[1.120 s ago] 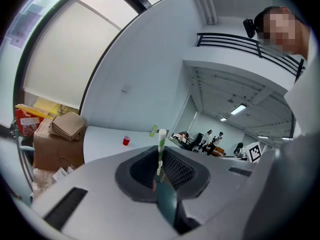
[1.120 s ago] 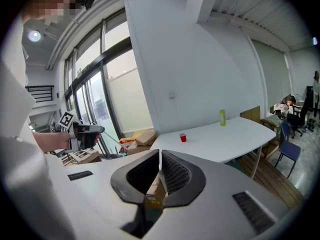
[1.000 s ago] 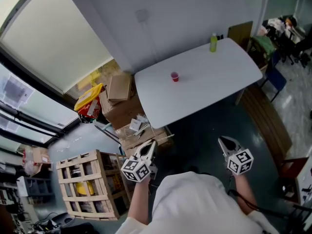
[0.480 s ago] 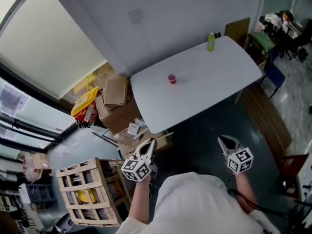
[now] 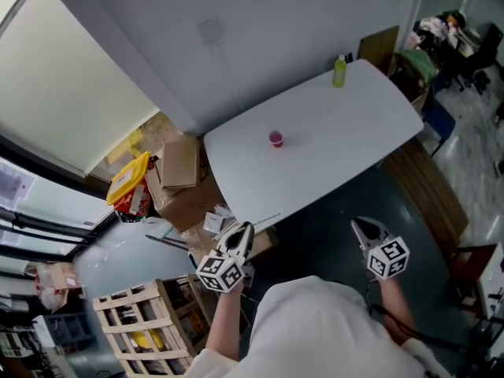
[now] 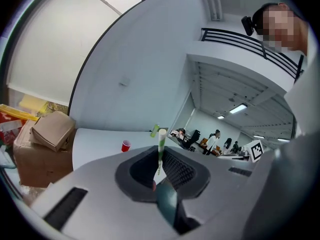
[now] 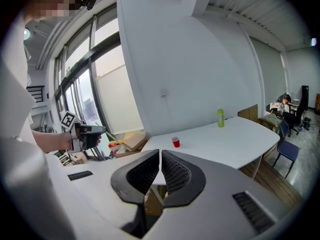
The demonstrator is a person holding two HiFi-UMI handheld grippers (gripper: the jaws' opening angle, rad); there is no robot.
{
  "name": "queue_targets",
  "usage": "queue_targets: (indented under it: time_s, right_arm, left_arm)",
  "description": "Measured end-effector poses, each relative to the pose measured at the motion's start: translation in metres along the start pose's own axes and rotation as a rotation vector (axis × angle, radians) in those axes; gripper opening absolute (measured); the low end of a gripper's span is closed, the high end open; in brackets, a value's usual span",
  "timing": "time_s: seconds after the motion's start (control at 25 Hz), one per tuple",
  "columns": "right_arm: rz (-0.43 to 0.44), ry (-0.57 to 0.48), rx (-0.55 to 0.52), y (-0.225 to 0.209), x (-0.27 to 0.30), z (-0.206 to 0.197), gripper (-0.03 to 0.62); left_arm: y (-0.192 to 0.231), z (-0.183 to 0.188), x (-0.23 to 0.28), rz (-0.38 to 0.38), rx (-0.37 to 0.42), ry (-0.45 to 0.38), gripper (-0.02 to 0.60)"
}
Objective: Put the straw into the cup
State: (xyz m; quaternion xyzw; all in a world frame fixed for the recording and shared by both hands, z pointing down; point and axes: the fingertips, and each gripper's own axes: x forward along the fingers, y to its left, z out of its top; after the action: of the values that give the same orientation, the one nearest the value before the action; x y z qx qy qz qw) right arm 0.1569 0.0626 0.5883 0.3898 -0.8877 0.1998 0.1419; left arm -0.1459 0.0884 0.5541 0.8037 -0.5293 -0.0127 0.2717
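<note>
A small red cup (image 5: 276, 138) stands near the middle of the white table (image 5: 354, 132), well ahead of both grippers. My left gripper (image 5: 242, 233) is held short of the table's near left corner, shut on a green-and-white striped straw (image 6: 161, 149) that sticks up between its jaws. From the left gripper view the red cup (image 6: 126, 145) is far off to the left of the straw. My right gripper (image 5: 361, 228) hangs over the dark floor, jaws shut with nothing between them (image 7: 160, 165). The red cup (image 7: 175, 142) shows beyond them too.
A green bottle (image 5: 339, 71) stands at the table's far edge. Cardboard boxes (image 5: 179, 164) and a yellow bag (image 5: 126, 181) are piled left of the table, a wooden crate (image 5: 138, 329) at lower left. A blue chair (image 5: 441, 120) stands at the table's right end.
The view has drifted: table, cup and boxes sit lower and a little left in the head view. Both grippers keep their places in the picture, the left still holding the straw.
</note>
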Motion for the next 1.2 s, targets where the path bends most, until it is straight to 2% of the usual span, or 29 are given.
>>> queue_targets:
  time_s: [0.36, 0.56, 0.8, 1.2]
  right_arm:
    - [-0.039, 0.016, 0.019, -0.007, 0.053, 0.022, 0.038]
    - [-0.056, 0.009, 0.021, -0.008, 0.081, 0.038, 0.038]
    - [-0.070, 0.020, 0.027, -0.006, 0.104, 0.044, 0.038]
    - [-0.068, 0.067, 0.024, -0.016, 0.115, 0.045, 0.038]
  left_arm:
    - [0.044, 0.022, 0.047, -0.059, 0.021, 0.059, 0.025]
    - [0.063, 0.032, 0.067, -0.089, 0.060, 0.089, 0.025]
    - [0.075, 0.036, 0.080, -0.120, 0.057, 0.106, 0.025]
    - [0.083, 0.036, 0.087, -0.107, 0.028, 0.108, 0.025]
